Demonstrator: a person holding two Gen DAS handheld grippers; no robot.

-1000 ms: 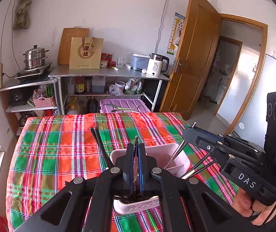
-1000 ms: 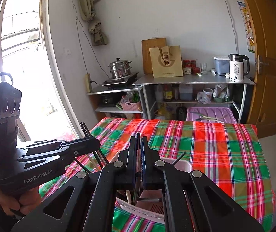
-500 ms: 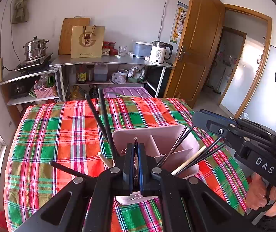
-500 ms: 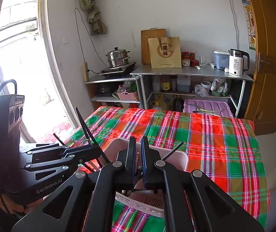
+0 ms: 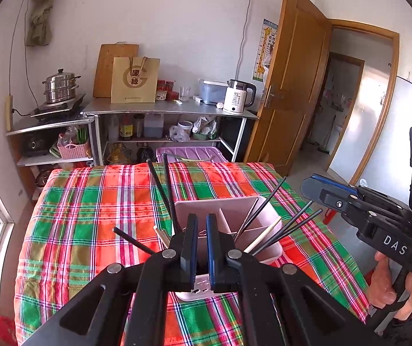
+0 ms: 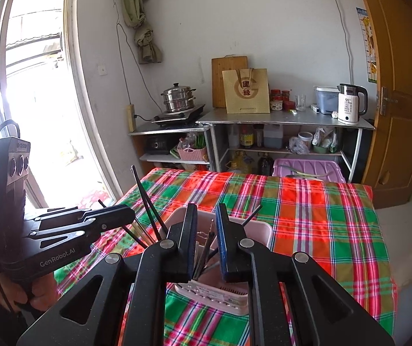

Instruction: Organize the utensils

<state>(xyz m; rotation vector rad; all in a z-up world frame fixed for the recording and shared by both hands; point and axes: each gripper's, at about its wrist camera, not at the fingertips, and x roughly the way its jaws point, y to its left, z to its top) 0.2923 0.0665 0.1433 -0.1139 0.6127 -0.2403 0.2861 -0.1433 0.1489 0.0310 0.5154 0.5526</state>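
A: Both claws? Left claw [image 5: 202, 249] and right claw [image 6: 206, 243] narrowly parted, holding nothing.
B: Chopsticks [image 5: 266, 210]?
A: Standing tilted in the pink holder [image 5: 220, 206], near table [image 5: 90, 201] edge, so compartments sort them.

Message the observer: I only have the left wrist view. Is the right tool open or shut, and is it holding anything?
Observer: Open. In the right wrist view, the right tool has its fingers apart with nothing gripped between them.
Operator: What is it pointing at?
Observer: The pink holder. Thin utensils standing inside it show through the gap.
Operator: Where is my left tool from that side?
Observer: The left tool sits at the holder's left, with black chopsticks rising just beyond its tip.
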